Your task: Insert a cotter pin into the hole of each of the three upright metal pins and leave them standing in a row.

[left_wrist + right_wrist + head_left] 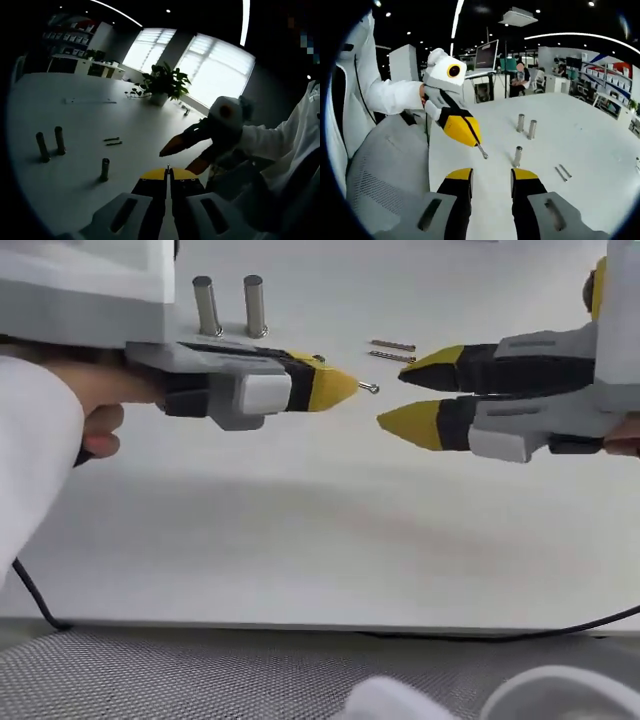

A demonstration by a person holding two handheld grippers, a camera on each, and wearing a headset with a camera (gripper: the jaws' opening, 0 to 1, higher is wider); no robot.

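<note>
Two upright metal pins (207,305) (254,305) stand side by side at the back of the white table. A third pin (104,169) stands alone, nearer to me. My left gripper (345,390) is shut on a cotter pin (369,388), whose end sticks out past the yellow tips. My right gripper (395,400) faces it from the right, open, its jaws a short gap from the pin's end. In the right gripper view the held cotter pin (482,151) hangs just ahead of the open right gripper (492,176). Two more cotter pins (392,350) lie on the table behind.
The white table (300,540) runs to a front edge with a black cable (40,600) along it. A grey mesh chair (385,165) sits in front of the table. A potted plant (162,85) stands at the far end.
</note>
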